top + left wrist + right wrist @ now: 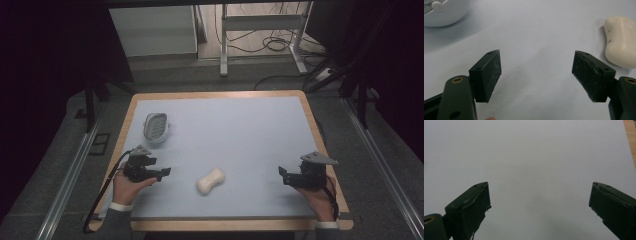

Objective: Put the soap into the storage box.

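Soap [210, 180] lies on the pale blue tabletop [240, 130], near the front edge and a little left of the middle, its long side turned at a slant. It is a cream-white bar with a narrow waist. The left hand-held gripper [166, 172] is just beside it on the left, apart from it, with its jaws pointing toward the bar; the jaws are spread wide and nothing is between them. In the left gripper view the soap [621, 41] is beyond the right jaw, not touching it. The right hand-held gripper [282, 173] is near the right edge of the tabletop, well apart from the soap, and its jaws are also spread with only bare surface between them. A white soap dish [156, 127] stands farther back on the left side.
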Tool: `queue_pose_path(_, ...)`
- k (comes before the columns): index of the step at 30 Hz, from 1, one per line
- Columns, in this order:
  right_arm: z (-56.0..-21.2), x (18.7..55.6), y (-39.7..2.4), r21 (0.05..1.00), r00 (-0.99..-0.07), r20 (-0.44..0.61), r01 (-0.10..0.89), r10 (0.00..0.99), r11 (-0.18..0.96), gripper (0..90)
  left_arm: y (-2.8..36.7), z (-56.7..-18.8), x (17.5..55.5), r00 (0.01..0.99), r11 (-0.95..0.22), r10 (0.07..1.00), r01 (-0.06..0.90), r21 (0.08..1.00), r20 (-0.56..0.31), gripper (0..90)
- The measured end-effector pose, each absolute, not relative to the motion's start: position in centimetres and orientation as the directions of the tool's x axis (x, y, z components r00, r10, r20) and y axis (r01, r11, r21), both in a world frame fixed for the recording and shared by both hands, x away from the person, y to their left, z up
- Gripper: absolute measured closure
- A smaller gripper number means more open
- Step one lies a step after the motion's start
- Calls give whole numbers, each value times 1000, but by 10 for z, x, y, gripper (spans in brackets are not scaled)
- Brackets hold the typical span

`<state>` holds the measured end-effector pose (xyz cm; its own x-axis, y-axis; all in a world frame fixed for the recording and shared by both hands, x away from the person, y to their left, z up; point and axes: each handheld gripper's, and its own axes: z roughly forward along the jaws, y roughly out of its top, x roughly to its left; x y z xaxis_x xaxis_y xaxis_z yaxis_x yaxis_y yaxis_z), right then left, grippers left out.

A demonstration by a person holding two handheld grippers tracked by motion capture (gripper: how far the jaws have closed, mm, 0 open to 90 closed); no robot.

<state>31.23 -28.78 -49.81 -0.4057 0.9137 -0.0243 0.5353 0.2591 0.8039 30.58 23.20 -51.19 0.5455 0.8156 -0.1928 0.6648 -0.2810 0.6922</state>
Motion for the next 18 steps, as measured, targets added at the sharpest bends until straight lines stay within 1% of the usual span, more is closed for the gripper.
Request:
queue_pose_path(5, -498, 312, -286, 801, -403, -6, 546, 915, 246, 44, 233, -511, 305, 545, -279, 816, 664, 694, -193, 238)
queue_pose_path(10, -497, 310, -287, 791, -403, -38, 548, 915, 274, 52, 233, -509, 304, 541, -279, 820, 662, 695, -187, 237)
queue_pose_path(18, -500, 311, -288, 781, -408, -24, 562, 913, 272, 54, 235, -506, 301, 524, -272, 834, 664, 696, -174, 236)
